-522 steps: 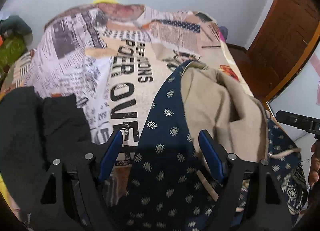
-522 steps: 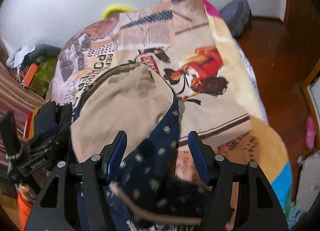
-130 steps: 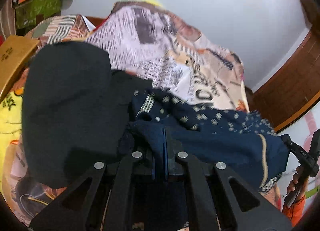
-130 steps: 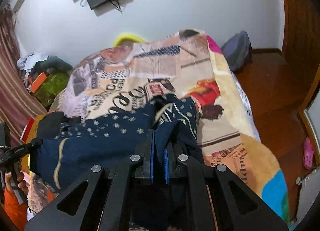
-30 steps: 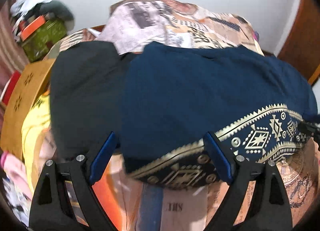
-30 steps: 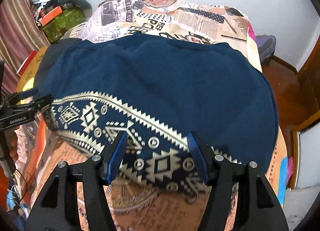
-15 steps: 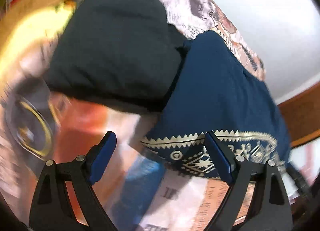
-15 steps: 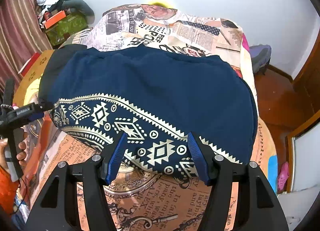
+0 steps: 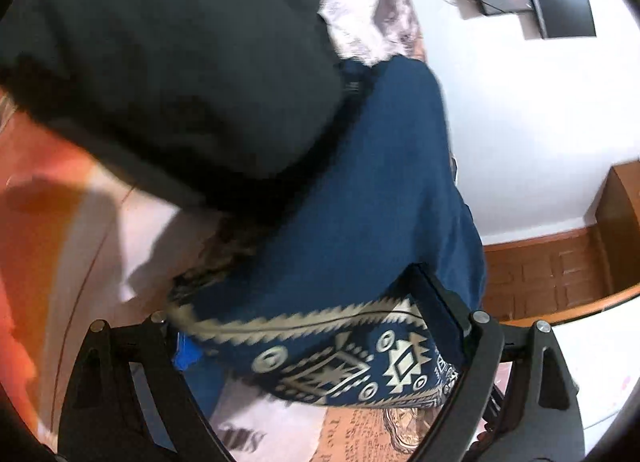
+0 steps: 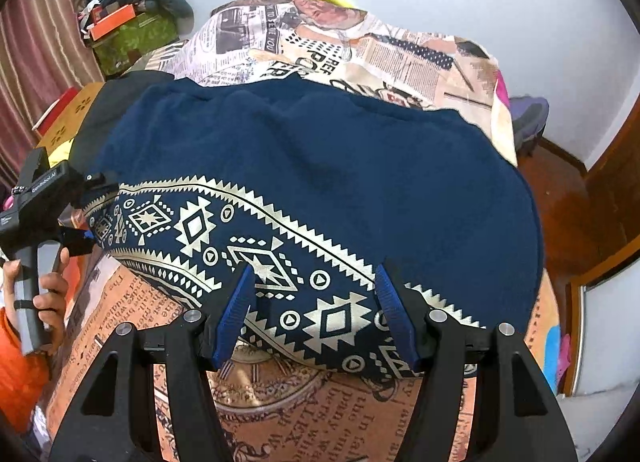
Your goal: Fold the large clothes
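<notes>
The right tool [image 10: 316, 314] hangs spread just over the patterned hem of the navy garment [image 10: 320, 165], gripping nothing. The garment lies flat on the bed [image 10: 360, 414], hem nearest, probably spread so it can be folded. At the hem's left corner, the left tool [image 9: 312, 346] straddles the cloth, spread wide, seemingly ready to pinch. A black garment [image 9: 168, 53] overlaps the navy one's left side. No containers show clearly.

Bed with newspaper-print blanket [image 10: 400, 49], navy patterned garment [image 10: 340, 165] spread flat, black garment [image 9: 168, 53] beside it
</notes>
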`<state>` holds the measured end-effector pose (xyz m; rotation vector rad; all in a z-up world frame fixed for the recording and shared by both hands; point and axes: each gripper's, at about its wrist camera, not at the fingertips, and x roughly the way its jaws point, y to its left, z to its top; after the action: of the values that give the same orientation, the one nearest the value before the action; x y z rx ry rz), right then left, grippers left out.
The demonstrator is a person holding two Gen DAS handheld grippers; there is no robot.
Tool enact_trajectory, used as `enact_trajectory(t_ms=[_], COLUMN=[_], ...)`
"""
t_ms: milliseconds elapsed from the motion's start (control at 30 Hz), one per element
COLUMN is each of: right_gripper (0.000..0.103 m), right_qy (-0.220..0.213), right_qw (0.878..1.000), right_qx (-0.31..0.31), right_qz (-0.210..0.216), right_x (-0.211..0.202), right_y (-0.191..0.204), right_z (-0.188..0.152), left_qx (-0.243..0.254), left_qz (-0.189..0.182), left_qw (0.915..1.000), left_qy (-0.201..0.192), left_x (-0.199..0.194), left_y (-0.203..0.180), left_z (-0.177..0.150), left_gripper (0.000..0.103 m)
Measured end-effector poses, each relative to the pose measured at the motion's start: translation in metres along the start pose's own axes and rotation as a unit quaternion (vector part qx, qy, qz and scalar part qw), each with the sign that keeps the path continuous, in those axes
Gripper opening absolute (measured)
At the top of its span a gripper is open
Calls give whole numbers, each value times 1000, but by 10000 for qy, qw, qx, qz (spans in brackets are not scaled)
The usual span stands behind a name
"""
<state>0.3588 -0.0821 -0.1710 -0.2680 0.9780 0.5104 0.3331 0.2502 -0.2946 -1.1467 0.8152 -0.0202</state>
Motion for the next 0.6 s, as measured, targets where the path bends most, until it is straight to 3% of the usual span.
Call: enact_trajectory(t_ms=[67, 133, 167, 200, 233, 267, 333, 467, 600], right_gripper=[59, 59, 59, 59, 59, 59, 59, 59, 59], right_qy=[52, 52, 48, 36, 23, -5, -78, -298, -534], right_qw=[10000, 10000, 10000, 10000, 10000, 9999, 9999, 9994, 9985], right_qx=[74, 82, 74, 77, 87, 109, 147, 144, -23], right_qz=[43, 22, 10, 10, 16, 29, 35, 76, 124], right_x=[2, 2, 0, -1, -3, -6, -12, -27, -38], right_y=[-1, 0, 0, -1, -1, -2, -3, 1, 14], right_z=[0, 0, 1, 1, 2, 3, 7, 19, 36], left_qx=[218, 461, 728, 1020, 1400, 1689, 2185, 2573, 2976], left_qz=[118, 463, 667, 827, 1141, 1427, 1723, 1357, 1164], left_qw=[9997, 9975, 9942, 9900, 9816, 9726, 9557, 9471, 9312], left_qy=[-83, -284, -423, -504, -614, -721, -960, -1357, -1753], left_x=[4, 3, 1, 0, -1, -2, -7, -35, -69], left_y=[-14, -30, -45, -60, -80, -95, -126, -170, -206], left_z=[-1, -2, -5, -8, -12, -16, -22, -23, -30], left_gripper=[78, 63, 47, 38, 24, 18, 12, 10, 9])
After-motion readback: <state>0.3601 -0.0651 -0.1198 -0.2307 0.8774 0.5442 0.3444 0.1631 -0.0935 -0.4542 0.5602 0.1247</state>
